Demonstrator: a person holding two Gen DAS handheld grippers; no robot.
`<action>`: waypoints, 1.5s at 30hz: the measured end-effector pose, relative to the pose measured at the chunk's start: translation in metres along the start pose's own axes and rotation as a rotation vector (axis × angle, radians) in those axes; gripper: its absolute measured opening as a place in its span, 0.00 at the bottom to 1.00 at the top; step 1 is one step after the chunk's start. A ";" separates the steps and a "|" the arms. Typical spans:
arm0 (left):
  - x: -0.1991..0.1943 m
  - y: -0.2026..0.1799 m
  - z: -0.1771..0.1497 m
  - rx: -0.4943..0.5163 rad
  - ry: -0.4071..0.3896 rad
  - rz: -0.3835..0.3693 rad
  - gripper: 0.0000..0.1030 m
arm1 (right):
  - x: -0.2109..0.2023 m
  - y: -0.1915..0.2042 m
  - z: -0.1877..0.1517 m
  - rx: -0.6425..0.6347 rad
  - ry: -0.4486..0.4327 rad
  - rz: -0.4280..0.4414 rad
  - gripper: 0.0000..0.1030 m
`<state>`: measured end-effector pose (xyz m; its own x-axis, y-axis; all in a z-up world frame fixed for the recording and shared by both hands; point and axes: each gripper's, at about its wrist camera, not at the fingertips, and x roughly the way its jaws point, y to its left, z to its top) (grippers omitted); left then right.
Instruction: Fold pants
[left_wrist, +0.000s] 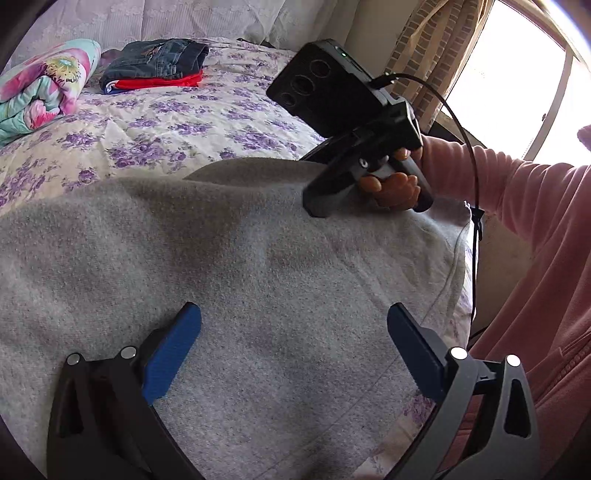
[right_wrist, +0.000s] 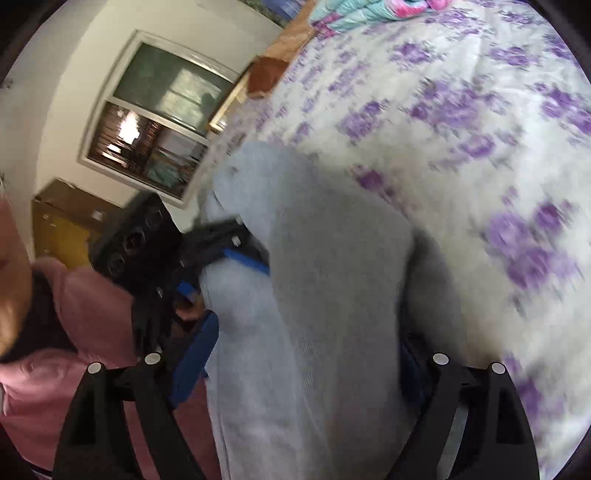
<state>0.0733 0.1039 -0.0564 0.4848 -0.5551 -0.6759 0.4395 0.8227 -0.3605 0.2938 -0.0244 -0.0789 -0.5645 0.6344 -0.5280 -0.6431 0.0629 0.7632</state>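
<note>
The grey pants (left_wrist: 229, 266) lie spread over the bed (left_wrist: 155, 125), which has a cover with purple flowers, and I use the pants as the landmark for all places.

Nearest in the left wrist view, the left gripper (left_wrist: 293, 328) hangs just above the pants. Its two blue pads (left_wrist: 171, 354) stand wide apart, with only flat grey cloth under the gap; nothing is held between them.

In the right wrist view, which is blurred, the right gripper (right_wrist: 306, 354) is very close to the pants. Its jaws are spread wide and a thick fold of the grey cloth (right_wrist: 314, 295) lies between them. The left blue pad (right_wrist: 195, 354) shows beside the cloth; the other pad is mostly hidden behind the fold, so I cannot tell if the pads press on it.

At the far right edge of the pants, in the left wrist view, a hand (left_wrist: 395, 188) holds the handle of the right gripper, with a black phone (left_wrist: 321, 81) mounted on top and a cable (left_wrist: 465, 147) going from it. The pink sleeve (left_wrist: 517, 192) reaches in from the right side.

Beyond the pants, well apart, a pile of folded clothes (left_wrist: 155, 66) lies on the bed, dark jeans over something red. Left of this pile is a rolled flowery blanket (left_wrist: 40, 85). To the far right of the pants are a curtain (left_wrist: 424, 48) and a bright window (left_wrist: 517, 66).
</note>
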 end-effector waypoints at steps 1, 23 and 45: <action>0.000 0.000 0.000 0.000 0.000 0.000 0.95 | 0.003 0.003 0.006 -0.016 -0.007 0.003 0.85; -0.005 -0.002 -0.003 0.004 -0.012 -0.026 0.95 | -0.053 0.068 0.002 -0.110 -0.383 -0.514 0.43; 0.018 -0.006 0.006 0.016 0.119 0.177 0.95 | -0.003 0.055 -0.086 0.235 -0.576 -0.693 0.43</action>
<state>0.0843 0.0885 -0.0627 0.4629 -0.3831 -0.7993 0.3683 0.9034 -0.2197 0.2160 -0.0888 -0.0675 0.2905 0.6776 -0.6756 -0.5837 0.6850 0.4361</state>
